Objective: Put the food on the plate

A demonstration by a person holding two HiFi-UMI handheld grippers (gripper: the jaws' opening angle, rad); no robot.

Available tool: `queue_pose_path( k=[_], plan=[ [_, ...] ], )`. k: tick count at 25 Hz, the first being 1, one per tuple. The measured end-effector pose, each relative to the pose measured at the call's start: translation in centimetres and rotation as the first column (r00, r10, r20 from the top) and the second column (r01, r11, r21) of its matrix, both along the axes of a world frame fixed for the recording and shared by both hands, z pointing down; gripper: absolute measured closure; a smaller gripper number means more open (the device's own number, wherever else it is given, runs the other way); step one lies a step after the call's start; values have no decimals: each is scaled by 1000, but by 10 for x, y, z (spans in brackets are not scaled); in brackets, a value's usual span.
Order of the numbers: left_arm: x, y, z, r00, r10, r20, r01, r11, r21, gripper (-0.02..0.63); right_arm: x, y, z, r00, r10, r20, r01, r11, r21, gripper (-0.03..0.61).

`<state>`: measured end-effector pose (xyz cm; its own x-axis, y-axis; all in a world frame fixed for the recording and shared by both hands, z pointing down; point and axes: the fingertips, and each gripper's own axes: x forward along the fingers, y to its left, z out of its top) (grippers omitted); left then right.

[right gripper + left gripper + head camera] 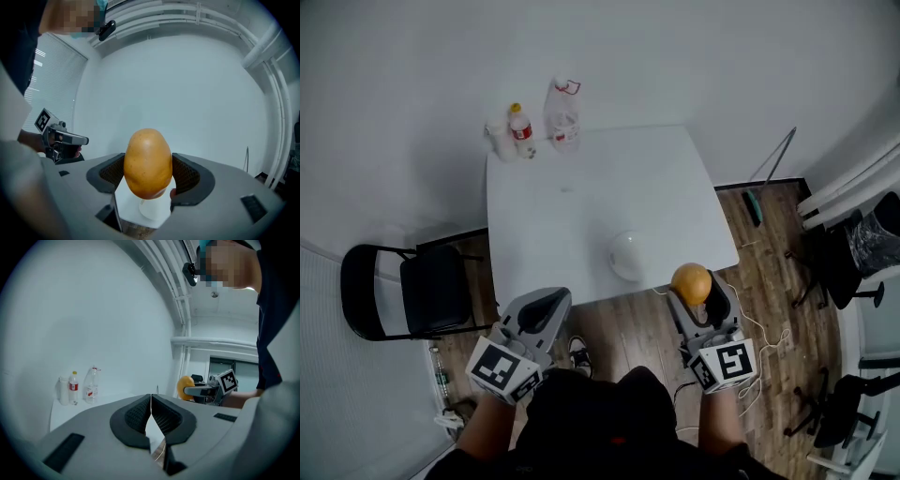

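An orange-brown potato [692, 281] is clamped between the jaws of my right gripper [699, 302], held in the air just off the near right edge of the white table [581, 206]. In the right gripper view the potato [147, 163] fills the gap between the dark pads [188, 174]. The white plate [629, 255] sits on the table near its front edge, just left of and beyond the potato; its rim shows below the potato as a white plate [152, 210]. My left gripper [549, 300] hovers at the table's near left edge, jaws shut with nothing between them, as the left gripper [151, 405] view confirms.
Two clear bottles [564, 112] [520, 126] and a white container [499, 140] stand at the table's far left corner. A black chair [412, 291] is left of the table. Office chairs [844, 253] and cables [759, 356] lie on the wooden floor to the right.
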<state>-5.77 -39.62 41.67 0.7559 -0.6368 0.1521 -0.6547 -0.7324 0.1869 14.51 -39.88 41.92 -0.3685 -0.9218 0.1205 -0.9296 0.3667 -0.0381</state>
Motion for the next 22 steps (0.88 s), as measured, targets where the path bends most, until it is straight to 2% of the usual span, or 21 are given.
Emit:
queue_pose_path(
  k=[7, 11, 16, 22],
  plan=[
    [0, -23, 24, 999, -19, 29, 21, 998, -53, 589, 1, -50, 66, 997, -21, -74, 9, 988, -157, 255],
    [4, -33, 35, 994, -106, 32, 108, 992, -68, 589, 4, -86, 121, 993, -69, -99, 41, 966, -257, 255],
    [2, -31, 54, 981, -176, 85, 185, 977, -109, 589, -4, -124, 200, 979, -156, -130, 92, 911, -403, 255],
    [1, -30, 64, 969, -225, 104, 238, 961, -137, 589, -16, -145, 281, 953, -236, -188, 89, 815, -573, 255]
  ],
)
